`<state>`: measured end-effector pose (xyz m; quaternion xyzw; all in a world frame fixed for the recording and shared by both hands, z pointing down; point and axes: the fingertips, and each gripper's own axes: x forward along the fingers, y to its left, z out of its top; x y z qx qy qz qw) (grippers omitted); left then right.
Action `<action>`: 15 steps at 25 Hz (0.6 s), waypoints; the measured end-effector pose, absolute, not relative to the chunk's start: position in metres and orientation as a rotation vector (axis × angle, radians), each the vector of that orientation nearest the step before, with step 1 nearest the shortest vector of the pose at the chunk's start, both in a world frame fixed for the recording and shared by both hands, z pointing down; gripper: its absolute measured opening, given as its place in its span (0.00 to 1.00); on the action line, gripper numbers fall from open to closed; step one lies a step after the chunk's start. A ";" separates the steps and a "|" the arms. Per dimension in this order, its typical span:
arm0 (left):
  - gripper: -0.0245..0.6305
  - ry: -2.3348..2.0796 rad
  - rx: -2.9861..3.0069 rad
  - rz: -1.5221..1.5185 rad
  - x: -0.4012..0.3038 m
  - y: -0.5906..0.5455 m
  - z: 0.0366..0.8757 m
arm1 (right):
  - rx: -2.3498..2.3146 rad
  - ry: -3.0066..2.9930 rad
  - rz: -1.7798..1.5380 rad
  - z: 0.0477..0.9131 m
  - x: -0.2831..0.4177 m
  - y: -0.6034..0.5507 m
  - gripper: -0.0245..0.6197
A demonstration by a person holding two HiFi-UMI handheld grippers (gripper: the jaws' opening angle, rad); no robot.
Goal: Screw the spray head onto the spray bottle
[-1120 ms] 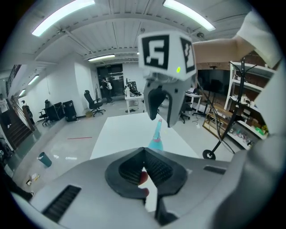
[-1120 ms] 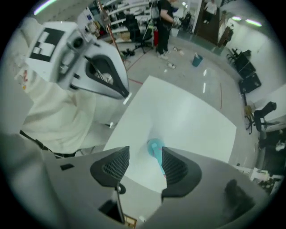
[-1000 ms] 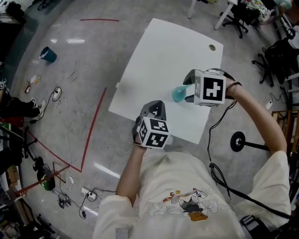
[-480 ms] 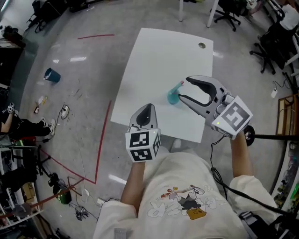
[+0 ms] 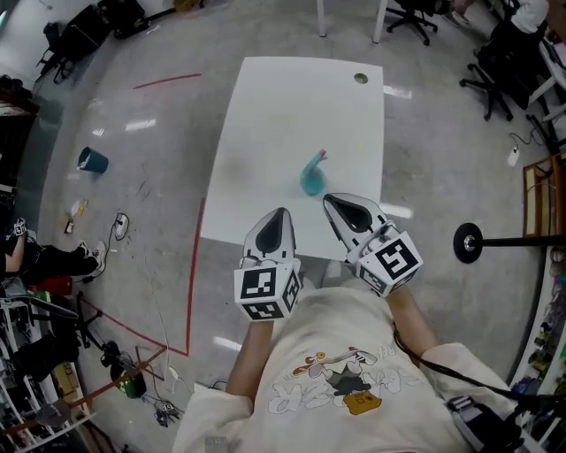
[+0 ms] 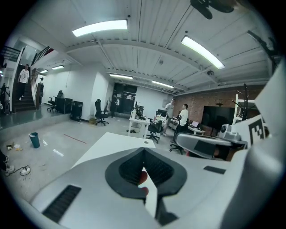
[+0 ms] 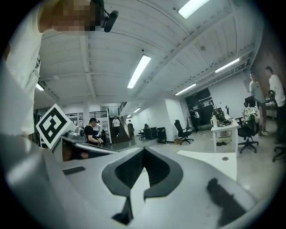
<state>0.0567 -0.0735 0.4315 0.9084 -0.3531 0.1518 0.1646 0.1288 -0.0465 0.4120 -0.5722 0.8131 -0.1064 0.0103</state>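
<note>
Spray bottle: the teal spray bottle (image 5: 310,178) stands on the white table (image 5: 292,106), right of its middle and toward the near edge. Nothing is touching it.
Spray head: we see a pink spray head (image 5: 320,157) at the bottle's top. We cannot tell how firmly it sits.
Left gripper: the left gripper (image 6: 144,151) has its jaws pressed together and grips nothing. A small reddish patch shows through the slit below the tips, and we cannot tell what it is.
Right gripper: the right gripper (image 7: 144,150) is closing. Its tips already meet and there is nothing between them.
Where we hold them: both grippers hover over the near edge of the table. The bottle is just beyond the right one's tips and clear of both.
Surface: the tabletop is bare apart from the bottle, with a round cable hole (image 5: 360,78) near the far right corner.
Room: grey concrete floor with a red tape line (image 5: 195,265), a blue bucket (image 5: 91,160), office chairs (image 5: 416,13) and a black round stand base (image 5: 467,241).
Only in the head view: the bottle and the marker cubes from above.
Only in the gripper views: ceiling strip lights (image 6: 99,27), a staircase (image 6: 22,94), a brick wall (image 6: 196,105) and people at desks. Neither view shows the bottle.
</note>
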 end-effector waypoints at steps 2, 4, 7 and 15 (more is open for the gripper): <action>0.05 -0.964 2.590 0.449 0.063 -0.065 0.437 | -1.803 2.529 -0.370 0.419 0.130 -0.043 0.05; 0.05 -0.930 2.591 0.470 0.067 -0.057 0.444 | -1.811 2.536 -0.388 0.424 0.131 -0.039 0.05; 0.05 -0.907 2.587 0.494 0.074 -0.048 0.451 | -1.825 2.553 -0.394 0.429 0.136 -0.034 0.05; 0.05 -0.859 2.566 0.489 0.092 -0.043 0.457 | -1.839 2.556 -0.433 0.436 0.147 -0.029 0.05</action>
